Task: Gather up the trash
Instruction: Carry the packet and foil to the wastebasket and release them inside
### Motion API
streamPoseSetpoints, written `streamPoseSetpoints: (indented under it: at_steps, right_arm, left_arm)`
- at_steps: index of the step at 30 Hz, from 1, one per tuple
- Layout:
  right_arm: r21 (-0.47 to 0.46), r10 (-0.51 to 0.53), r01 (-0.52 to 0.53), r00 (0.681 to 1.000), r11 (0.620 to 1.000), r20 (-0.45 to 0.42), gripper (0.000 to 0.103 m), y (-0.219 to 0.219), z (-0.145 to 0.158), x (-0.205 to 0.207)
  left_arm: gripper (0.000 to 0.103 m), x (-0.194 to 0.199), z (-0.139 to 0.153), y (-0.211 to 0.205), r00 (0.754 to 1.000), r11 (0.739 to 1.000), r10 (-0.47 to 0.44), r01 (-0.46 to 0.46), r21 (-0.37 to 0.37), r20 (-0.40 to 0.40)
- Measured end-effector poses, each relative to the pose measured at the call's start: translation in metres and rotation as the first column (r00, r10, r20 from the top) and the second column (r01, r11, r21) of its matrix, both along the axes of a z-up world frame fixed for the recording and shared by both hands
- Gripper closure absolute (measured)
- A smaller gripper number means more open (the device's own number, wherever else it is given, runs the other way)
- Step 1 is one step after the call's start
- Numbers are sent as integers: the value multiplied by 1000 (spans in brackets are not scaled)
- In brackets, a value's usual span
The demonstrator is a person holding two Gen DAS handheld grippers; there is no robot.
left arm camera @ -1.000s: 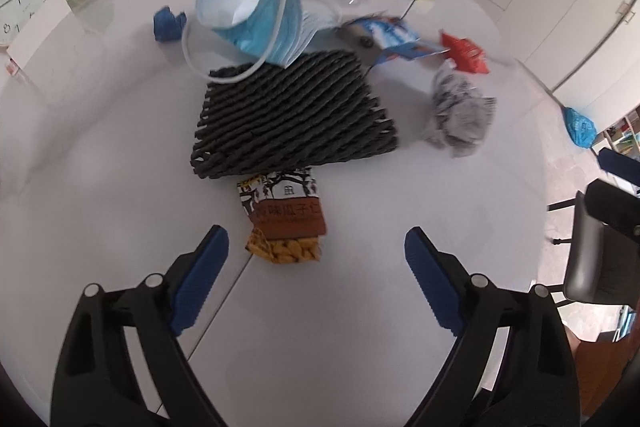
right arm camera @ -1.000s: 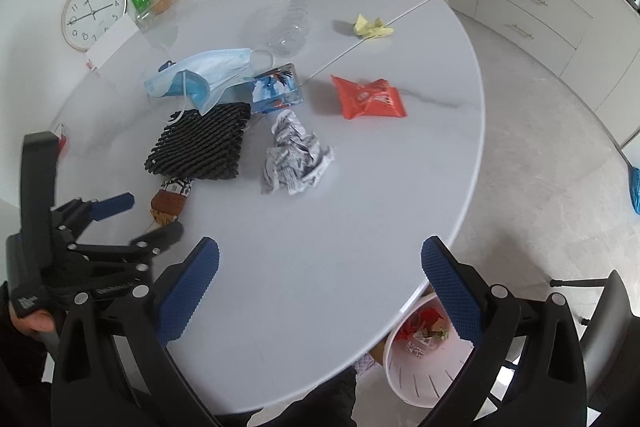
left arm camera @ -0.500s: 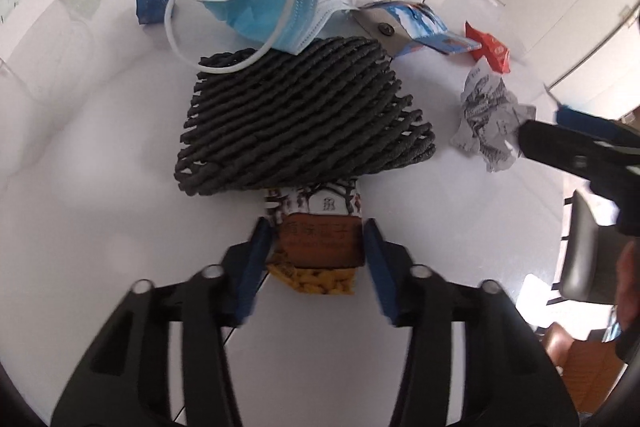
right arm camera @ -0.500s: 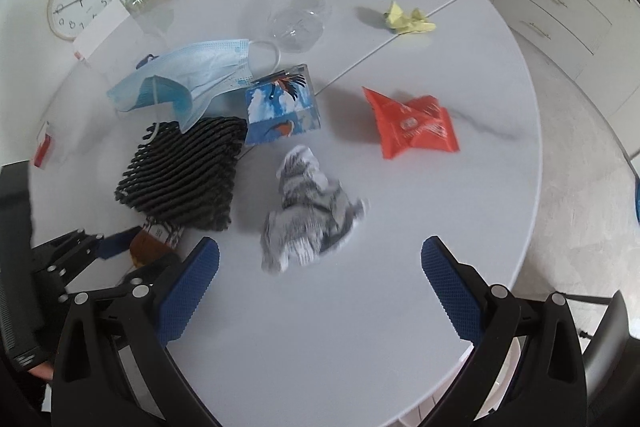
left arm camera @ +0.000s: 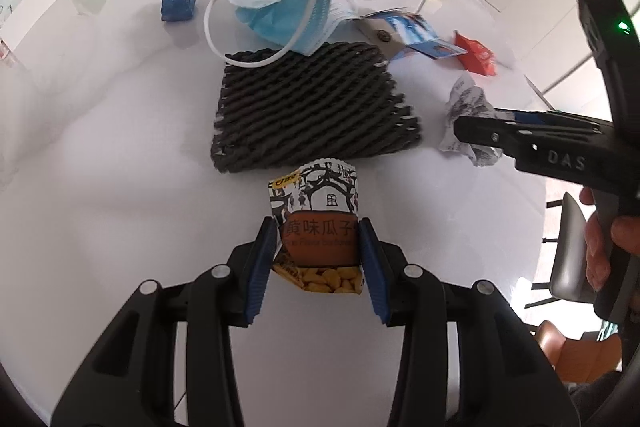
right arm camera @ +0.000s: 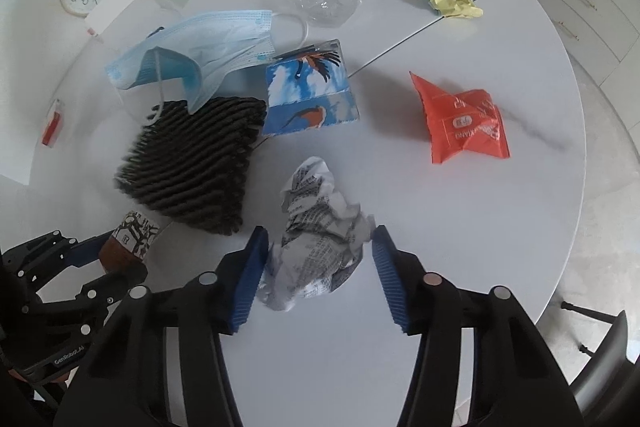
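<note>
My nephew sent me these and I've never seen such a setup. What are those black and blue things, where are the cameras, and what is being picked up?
No robot: a person holds two hand tools with tongs, each carrying a camera looking along its fingers. On the white table lies rubbish. The left tongs are closing on a snack packet, pads against its sides. The right tongs are closing around a crumpled newspaper ball. Nearby lie a black foam net, a face mask and a red wrapper.

A crumpled newspaper ball [right arm camera: 320,239] is framed by the closing right tool [right arm camera: 316,267] on the white surface [right arm camera: 460,227]; black foam netting [right arm camera: 192,163] is seen at left.
</note>
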State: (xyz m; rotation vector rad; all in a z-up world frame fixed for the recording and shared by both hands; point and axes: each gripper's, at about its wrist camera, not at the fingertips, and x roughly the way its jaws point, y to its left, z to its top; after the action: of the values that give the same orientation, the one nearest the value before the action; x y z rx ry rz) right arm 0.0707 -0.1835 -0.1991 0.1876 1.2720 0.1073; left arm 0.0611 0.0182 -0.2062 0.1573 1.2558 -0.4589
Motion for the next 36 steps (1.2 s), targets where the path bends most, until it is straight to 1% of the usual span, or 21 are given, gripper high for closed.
streamPoseSetpoints:
  at_steps: [5, 9, 12, 15, 20, 26, 29, 30, 31, 32, 33, 35, 36]
  right_arm:
    - [34, -44, 43, 999, 998, 10, 54, -13, 7, -19]
    - [82, -111, 109, 993, 991, 28, 54, -32, 19, -45]
    - [81, -161, 158, 986, 984, 41, 54, -48, 28, -70]
    - [64, -224, 221, 973, 973, 55, 54, -72, 37, -105]
    - [23, -327, 326, 944, 945, 52, 54, -107, 41, -162]
    - [-3, -449, 449, 893, 894, 23, 54, -151, 31, -226]
    - [-17, -481, 481, 876, 876, -10, 54, -165, 21, -245]
    - [-22, -485, 485, 874, 874, -24, 52, -168, 17, -249]
    - [-28, -491, 490, 870, 871, -35, 47, -170, 15, -251]
    - [-47, -509, 508, 859, 860, -48, 31, -173, 11, -256]
    - [-69, -530, 527, 846, 847, -52, 16, -177, 10, -261]
    - [-90, -562, 557, 826, 826, -48, 8, -183, 10, -269]
    - [-87, -572, 568, 819, 819, -46, 8, -187, 11, -274]
  left_arm:
    - [62, -13, 15, -9, 999, 999, -39, 39, 2, 32]
    - [62, -25, 31, -21, 993, 996, -92, 92, 3, 73]
    - [62, -35, 44, -37, 983, 988, -150, 152, -5, 103]
    - [62, -45, 52, -62, 966, 976, -217, 218, 5, 138]
    - [62, -62, 60, -102, 938, 948, -309, 317, -25, 156]
    - [62, -93, 63, -154, 886, 895, -434, 445, -31, 165]
    - [62, -107, 60, -177, 860, 868, -486, 496, -30, 155]
    - [62, -112, 58, -185, 850, 857, -504, 514, -30, 152]
    - [62, -116, 58, -192, 843, 850, -516, 526, -28, 150]
    - [62, -119, 57, -198, 836, 843, -528, 537, -26, 148]
    - [62, -124, 57, -206, 827, 834, -543, 552, -24, 147]
    - [62, -131, 56, -218, 811, 818, -567, 575, -22, 142]
    - [62, -134, 56, -222, 805, 811, -576, 584, -23, 139]
